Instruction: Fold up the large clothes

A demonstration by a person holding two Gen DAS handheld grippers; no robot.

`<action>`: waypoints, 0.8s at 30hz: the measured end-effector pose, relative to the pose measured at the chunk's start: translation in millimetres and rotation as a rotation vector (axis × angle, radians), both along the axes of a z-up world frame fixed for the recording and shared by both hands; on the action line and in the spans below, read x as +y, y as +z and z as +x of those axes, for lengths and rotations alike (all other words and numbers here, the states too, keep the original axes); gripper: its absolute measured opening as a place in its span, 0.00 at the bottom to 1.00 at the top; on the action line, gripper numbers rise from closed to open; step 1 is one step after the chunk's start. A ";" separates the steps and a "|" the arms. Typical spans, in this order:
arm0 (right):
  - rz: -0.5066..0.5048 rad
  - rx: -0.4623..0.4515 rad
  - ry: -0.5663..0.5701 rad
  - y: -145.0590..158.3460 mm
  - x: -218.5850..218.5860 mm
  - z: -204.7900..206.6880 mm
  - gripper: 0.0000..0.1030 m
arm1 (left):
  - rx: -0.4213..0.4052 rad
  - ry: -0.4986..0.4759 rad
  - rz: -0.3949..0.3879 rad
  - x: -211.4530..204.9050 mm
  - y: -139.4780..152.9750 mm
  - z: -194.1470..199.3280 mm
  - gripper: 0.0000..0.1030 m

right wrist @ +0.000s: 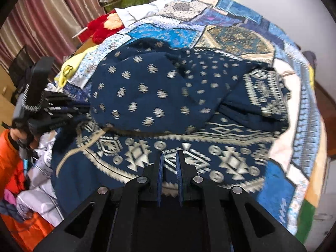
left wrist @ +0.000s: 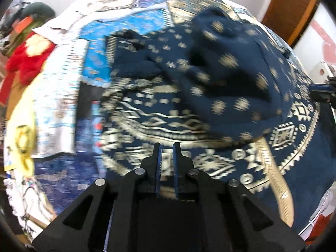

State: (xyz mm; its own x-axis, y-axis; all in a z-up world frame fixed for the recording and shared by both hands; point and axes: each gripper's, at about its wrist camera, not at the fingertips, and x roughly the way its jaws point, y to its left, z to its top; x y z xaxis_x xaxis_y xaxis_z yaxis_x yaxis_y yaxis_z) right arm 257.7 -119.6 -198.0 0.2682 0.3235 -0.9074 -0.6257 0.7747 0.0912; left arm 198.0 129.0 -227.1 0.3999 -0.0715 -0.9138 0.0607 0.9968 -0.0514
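Left wrist view: the left gripper, black with ridged blue pads, has its fingers drawn together with only a narrow slot between them and nothing caught there. It hangs over the navy garment, a soft woven cloth printed with pale cream motifs: small dotted medallions on the bunched upper fold, and bands of diamonds and zigzags on the flat part near 6 o'clock. The garment lies rumpled on a patchwork bedspread of blue, white and gold squares. At 9 o'clock sits a fluffy red plush toy. The picture is motion-blurred.

Right wrist view: the right gripper is likewise closed to a slit, empty, above the garment's patterned hem. The rounded, puffed-up fold fills the centre. At 9 o'clock the other gripper shows as a blurred black shape, beside an orange sleeve. Pleated pinkish curtains hang at 11 o'clock.
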 end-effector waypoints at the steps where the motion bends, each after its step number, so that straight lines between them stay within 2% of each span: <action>1: -0.009 -0.011 -0.008 2.4 -2.7 1.1 0.08 | -0.011 0.012 0.019 6.4 5.1 0.7 0.08; 4: 0.000 -0.040 -0.049 15.7 -11.5 13.5 0.08 | -0.050 0.047 0.051 21.3 24.7 14.7 0.08; 7: 0.031 -0.062 -0.093 30.4 -13.9 31.2 0.08 | -0.100 0.066 0.047 26.6 48.5 36.1 0.11; 10: 0.052 -0.084 -0.120 42.3 -3.1 52.6 0.08 | -0.159 0.055 0.025 20.1 73.6 59.9 0.24; 12: 0.050 -0.094 -0.131 44.3 8.3 65.7 0.08 | -0.202 0.042 0.005 9.8 87.4 79.9 0.42; 14: 0.044 -0.088 -0.122 39.3 23.5 75.9 0.08 | -0.225 0.030 -0.020 -0.6 92.3 93.5 0.50; 16: 0.033 -0.060 -0.105 28.8 35.1 82.1 0.08 | -0.225 0.017 -0.061 -11.1 88.7 105.7 0.58; 19: -0.026 0.014 -0.070 -4.7 53.6 89.7 0.08 | -0.145 -0.010 -0.116 -28.1 56.8 120.9 0.59; 22: -0.133 0.040 -0.036 -38.0 57.2 88.3 0.08 | -0.054 -0.033 -0.093 -41.6 17.9 121.5 0.59; 23: -0.200 0.032 -0.013 -51.9 57.3 85.7 0.08 | -0.007 -0.048 -0.063 -46.9 -1.5 118.7 0.59; 24: -0.212 0.015 0.007 -56.6 55.4 82.4 0.08 | 0.017 -0.060 -0.045 -49.8 -12.2 117.1 0.60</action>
